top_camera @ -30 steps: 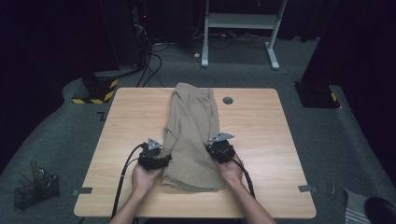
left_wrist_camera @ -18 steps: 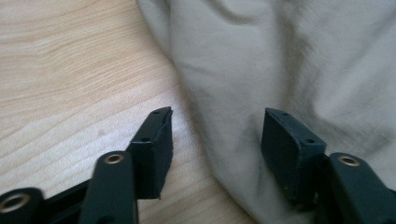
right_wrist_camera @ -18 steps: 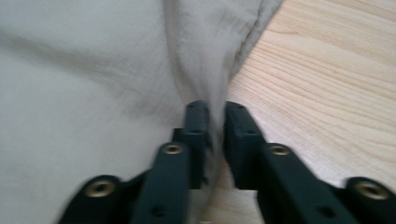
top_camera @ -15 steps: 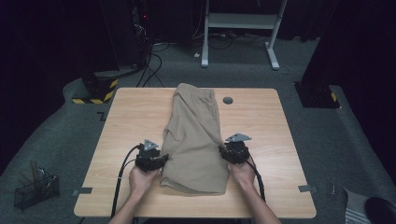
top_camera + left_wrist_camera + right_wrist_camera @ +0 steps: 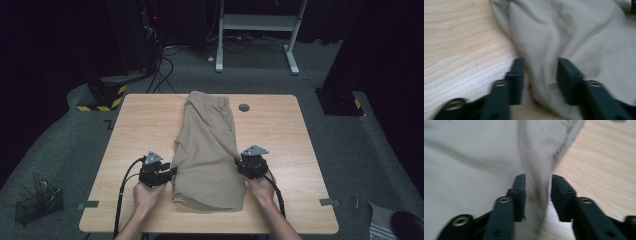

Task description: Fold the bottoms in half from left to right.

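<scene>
A khaki garment [image 5: 207, 150], folded into a long strip, lies down the middle of the wooden table [image 5: 285, 135]. My left gripper [image 5: 172, 171] sits at the garment's left edge near the front. In the left gripper view its jaws [image 5: 540, 72] have just been opening and straddle a raised fold of the cloth [image 5: 579, 37] without clamping it. My right gripper [image 5: 239, 162] is at the garment's right edge. In the right gripper view its jaws [image 5: 537, 192] have also just been opening, and a ridge of the hem [image 5: 536, 170] stands loose between them.
A small grey round grommet [image 5: 244, 107] is set in the table beside the garment's far end. On the floor are a wire basket [image 5: 37, 202] at the left, a yellow-black striped base [image 5: 102, 97] and a white desk frame [image 5: 260, 22] behind.
My right gripper moved to the right, drawing the garment's right edge outward, and its jaws went from shut to parted. The near end of the cloth lies wider. The left hand stayed put.
</scene>
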Available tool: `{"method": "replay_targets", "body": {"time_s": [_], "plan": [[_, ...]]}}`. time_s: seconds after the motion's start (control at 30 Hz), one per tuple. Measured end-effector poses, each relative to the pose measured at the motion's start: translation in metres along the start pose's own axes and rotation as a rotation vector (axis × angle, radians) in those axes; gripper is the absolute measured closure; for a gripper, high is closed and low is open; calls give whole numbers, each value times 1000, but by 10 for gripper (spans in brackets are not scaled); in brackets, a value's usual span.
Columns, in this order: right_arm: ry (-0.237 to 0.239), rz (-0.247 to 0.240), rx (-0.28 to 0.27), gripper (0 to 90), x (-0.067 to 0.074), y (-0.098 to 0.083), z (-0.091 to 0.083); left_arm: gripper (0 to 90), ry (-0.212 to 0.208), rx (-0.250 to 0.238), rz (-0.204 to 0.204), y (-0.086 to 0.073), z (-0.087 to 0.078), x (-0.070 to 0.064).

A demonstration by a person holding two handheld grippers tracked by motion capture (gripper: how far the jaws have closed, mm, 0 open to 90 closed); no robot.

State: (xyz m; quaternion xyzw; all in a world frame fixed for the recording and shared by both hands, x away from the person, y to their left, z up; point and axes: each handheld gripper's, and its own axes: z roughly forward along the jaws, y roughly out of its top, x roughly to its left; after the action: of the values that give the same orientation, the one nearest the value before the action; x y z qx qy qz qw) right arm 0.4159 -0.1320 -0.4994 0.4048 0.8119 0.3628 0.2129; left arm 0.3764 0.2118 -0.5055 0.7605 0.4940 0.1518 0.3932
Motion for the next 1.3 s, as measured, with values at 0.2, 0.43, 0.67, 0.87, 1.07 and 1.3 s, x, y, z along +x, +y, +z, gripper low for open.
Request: {"method": "replay_targets", "body": {"time_s": [0.2,0.43,0.67,0.87,1.07,1.3], "plan": [[44,-24,17,593,20,3,12,507,33,36,27,1,12,-7],[51,-24,62,565,25,-4,25,535,79,67,45,-3,15,0],[37,-76,68,557,23,-6,21,833,44,75,51,-6,6,4],[45,-57,36,527,26,-4,7,477,-21,6,28,-5,-15,-5],[127,-60,18,566,42,-6,2,424,-21,58,68,-18,-16,-17],[92,-147,56,883,31,-17,8,573,79,98,65,-26,-15,-7]]}}
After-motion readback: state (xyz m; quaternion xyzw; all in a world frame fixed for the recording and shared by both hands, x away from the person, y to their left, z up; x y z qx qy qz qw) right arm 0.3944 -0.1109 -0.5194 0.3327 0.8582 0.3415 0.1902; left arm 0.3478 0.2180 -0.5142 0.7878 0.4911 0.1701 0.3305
